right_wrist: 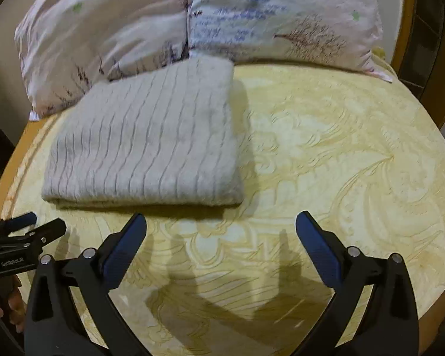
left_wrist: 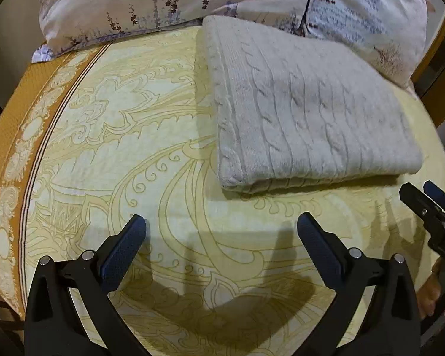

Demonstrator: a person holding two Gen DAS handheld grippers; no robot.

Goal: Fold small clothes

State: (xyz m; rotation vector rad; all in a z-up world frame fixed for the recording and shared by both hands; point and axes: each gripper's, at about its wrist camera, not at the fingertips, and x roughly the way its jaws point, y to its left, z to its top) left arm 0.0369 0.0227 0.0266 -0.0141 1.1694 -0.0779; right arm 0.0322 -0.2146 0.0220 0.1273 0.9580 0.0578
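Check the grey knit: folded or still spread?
Folded. The grey knit lies as a compact rectangle on the bedspread, layered edges showing along its near side; nothing grips it.

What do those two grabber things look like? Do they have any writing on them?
Both look alike. The left gripper and the right gripper each have two black plastic arms with round silver pins at the joints, ending in fingers with dark blue, bumpy-textured pads. Seen from the side, the left one carries white lettering that reads like "GenRobot.AI"; the right one shows white letters "DAS", cut off at the picture's edge. No cables show.
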